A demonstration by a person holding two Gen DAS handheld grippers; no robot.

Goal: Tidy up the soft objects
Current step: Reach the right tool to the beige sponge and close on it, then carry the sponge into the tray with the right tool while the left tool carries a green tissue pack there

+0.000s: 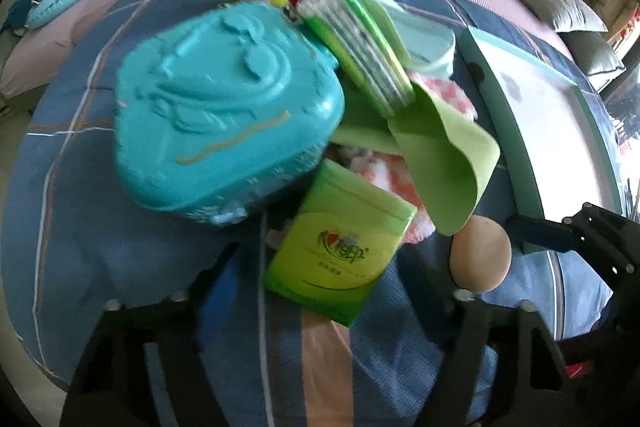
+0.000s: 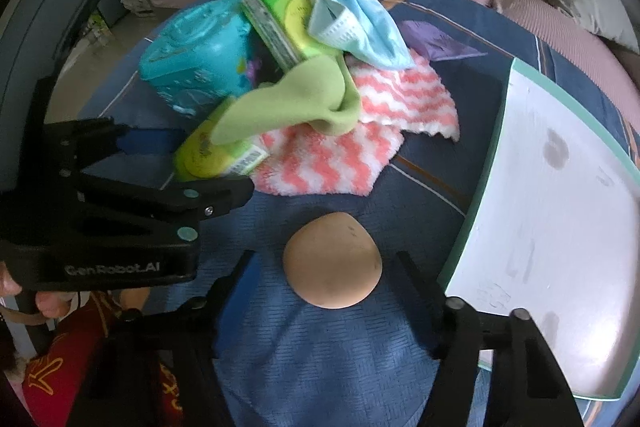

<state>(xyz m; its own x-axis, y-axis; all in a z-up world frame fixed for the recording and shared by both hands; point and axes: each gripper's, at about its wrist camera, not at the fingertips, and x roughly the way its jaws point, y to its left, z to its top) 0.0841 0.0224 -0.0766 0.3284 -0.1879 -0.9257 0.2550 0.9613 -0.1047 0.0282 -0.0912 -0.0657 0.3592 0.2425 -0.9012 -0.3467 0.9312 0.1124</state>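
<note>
Both grippers point steeply down at the bed, side by side. The left gripper (image 1: 320, 291) has its jaws apart, nothing pressed between them. The right gripper (image 2: 324, 267) is likewise parted, its pads clear of anything. A hand (image 2: 36, 297) grasps the left gripper's handle at the bed's near edge.
</note>
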